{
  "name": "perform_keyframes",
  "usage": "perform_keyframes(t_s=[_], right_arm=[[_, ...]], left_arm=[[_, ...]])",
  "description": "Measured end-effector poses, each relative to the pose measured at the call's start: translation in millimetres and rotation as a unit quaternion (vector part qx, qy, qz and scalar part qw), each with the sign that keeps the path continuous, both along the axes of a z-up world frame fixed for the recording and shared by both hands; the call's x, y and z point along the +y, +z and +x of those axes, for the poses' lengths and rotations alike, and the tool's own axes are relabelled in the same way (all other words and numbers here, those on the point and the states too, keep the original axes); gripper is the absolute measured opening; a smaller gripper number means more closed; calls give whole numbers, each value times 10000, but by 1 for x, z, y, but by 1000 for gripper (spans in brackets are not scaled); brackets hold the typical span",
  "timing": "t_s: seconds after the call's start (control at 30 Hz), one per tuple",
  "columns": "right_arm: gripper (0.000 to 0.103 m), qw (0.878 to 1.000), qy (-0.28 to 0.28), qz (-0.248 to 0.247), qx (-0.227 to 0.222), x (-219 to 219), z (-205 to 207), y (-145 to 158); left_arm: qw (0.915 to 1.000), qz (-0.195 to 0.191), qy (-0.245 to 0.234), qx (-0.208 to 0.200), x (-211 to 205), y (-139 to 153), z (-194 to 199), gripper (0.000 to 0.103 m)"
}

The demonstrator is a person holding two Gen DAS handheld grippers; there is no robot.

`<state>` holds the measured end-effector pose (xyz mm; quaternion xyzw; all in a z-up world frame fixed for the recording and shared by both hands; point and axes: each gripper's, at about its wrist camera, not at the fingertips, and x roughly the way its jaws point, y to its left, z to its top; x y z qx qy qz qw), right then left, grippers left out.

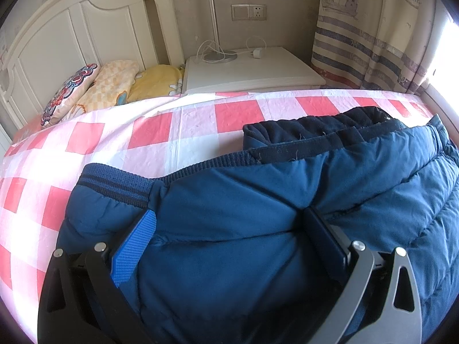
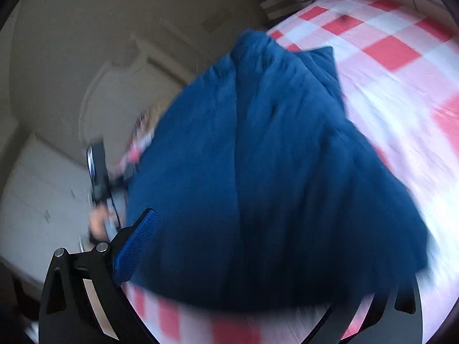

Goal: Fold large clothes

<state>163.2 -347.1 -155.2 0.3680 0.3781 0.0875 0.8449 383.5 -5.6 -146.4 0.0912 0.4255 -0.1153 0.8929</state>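
Observation:
A dark blue padded jacket [image 1: 258, 200] lies bunched on the bed, its ribbed hem [image 1: 114, 183] at the left and its dark fleece-lined collar [image 1: 315, 134] at the back. My left gripper [image 1: 229, 210] is open wide and pushed into the jacket, with padded cloth bulging between the blue pad [image 1: 133, 249] and the dark pad [image 1: 325, 240]. The right wrist view is blurred. There the jacket [image 2: 272, 172] fills the middle, and my right gripper [image 2: 229, 215] is open. Its blue pad [image 2: 137, 246] sits at the jacket's left edge, while cloth hides the other finger.
The bed sheet [image 1: 172, 132] is red, pink and white checks. Pillows [image 1: 114, 83] lean on a white headboard [image 1: 71, 34]. Behind the bed are a white nightstand [image 1: 252, 68] with a lamp base and cables, and a striped curtain [image 1: 373, 43]. A hand [image 2: 97, 223] holds a black device [image 2: 97, 169] left of the jacket.

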Motion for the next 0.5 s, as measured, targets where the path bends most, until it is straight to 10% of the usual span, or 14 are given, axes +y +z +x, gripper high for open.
perform_keyframes(t_s=[0.07, 0.2, 0.5], right_arm=[[98, 9997, -186, -116, -79, 8, 13, 1], [54, 9976, -532, 158, -419, -3, 6, -7], [35, 9912, -519, 151, -1207, -6, -56, 20]], left_arm=[[10000, 48, 69, -22, 1, 0, 0, 101], [9998, -5, 209, -3, 6, 0, 3, 101], [9936, 881, 92, -701, -25, 17, -29, 101]])
